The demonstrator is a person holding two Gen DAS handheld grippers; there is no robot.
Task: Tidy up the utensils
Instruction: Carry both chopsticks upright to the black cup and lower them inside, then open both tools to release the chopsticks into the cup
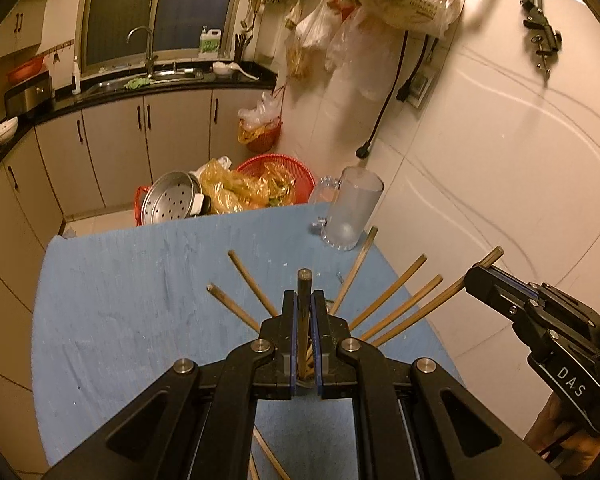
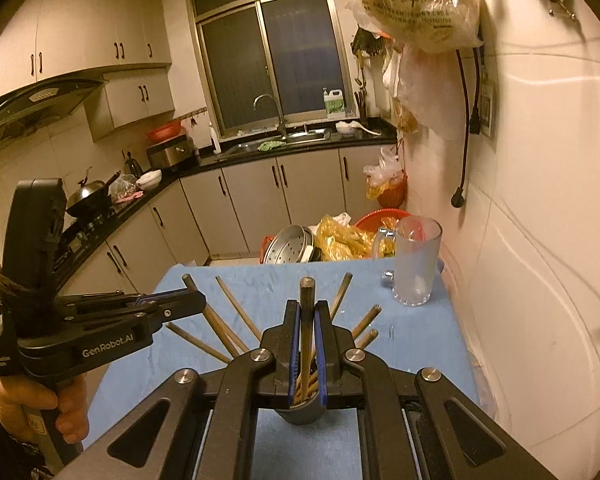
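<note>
My left gripper (image 1: 304, 296) is shut on a dark chopstick (image 1: 304, 280) that stands up between its pads. Several bamboo chopsticks (image 1: 392, 296) fan out behind it over the blue-covered table (image 1: 140, 300). My right gripper (image 2: 307, 306) is shut on another chopstick (image 2: 307, 292), directly above a grey cup (image 2: 302, 412) holding the fanned bundle (image 2: 236, 308). Each gripper also shows in the other's view: the right gripper (image 1: 476, 276) with its stick (image 1: 496, 254), and the left gripper (image 2: 192, 298) with its stick tip (image 2: 186, 279). In the left wrist view the cup is hidden.
A clear glass mug (image 2: 416, 264) stands at the table's far right, near the tiled wall (image 2: 540, 240). Beyond the table's far edge are a red basket (image 1: 276, 168), yellow bags and a perforated metal steamer (image 1: 172, 200). A hand (image 2: 32, 400) holds the left gripper's grip.
</note>
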